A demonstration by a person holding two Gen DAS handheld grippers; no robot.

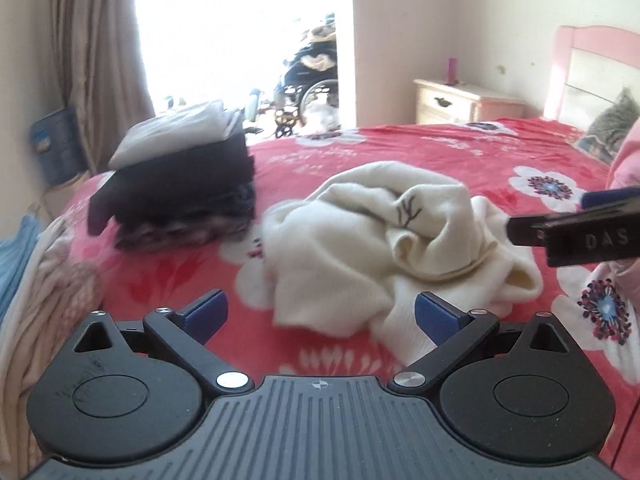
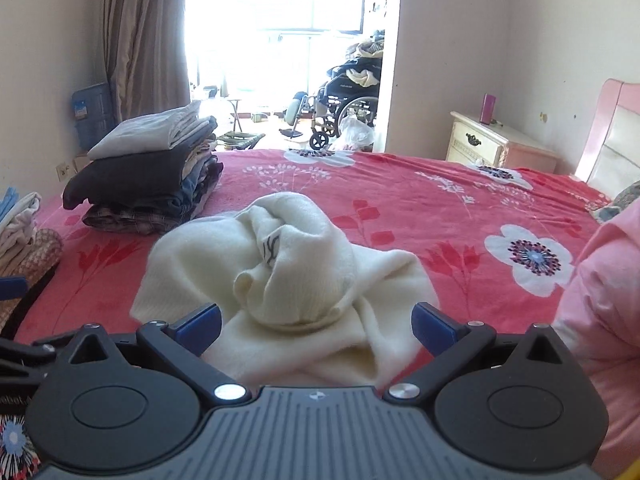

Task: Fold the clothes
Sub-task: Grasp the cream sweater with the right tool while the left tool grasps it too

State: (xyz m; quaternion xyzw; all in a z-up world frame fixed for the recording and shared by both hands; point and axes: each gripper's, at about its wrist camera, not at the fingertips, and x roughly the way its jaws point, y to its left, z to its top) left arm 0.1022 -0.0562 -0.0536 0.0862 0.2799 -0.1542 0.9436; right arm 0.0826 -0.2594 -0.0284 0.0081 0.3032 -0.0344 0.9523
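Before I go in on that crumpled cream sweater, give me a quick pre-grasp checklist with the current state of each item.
1. Left gripper open, holding nothing: ok.
2. Right gripper open, holding nothing: ok.
3. Cream sweater within reach, just ahead of both grippers: ok.
4. Sweater laid flat for folding: not ok, it lies bunched on the red floral bedspread.
5. Hem, sleeves or collar identified for a grasp: cannot tell, folds hide them.
6. Folded stack standing apart from the sweater: ok.

Both wrist cameras look low across the bed toward the bright doorway. Each view shares the cream sweater, close.
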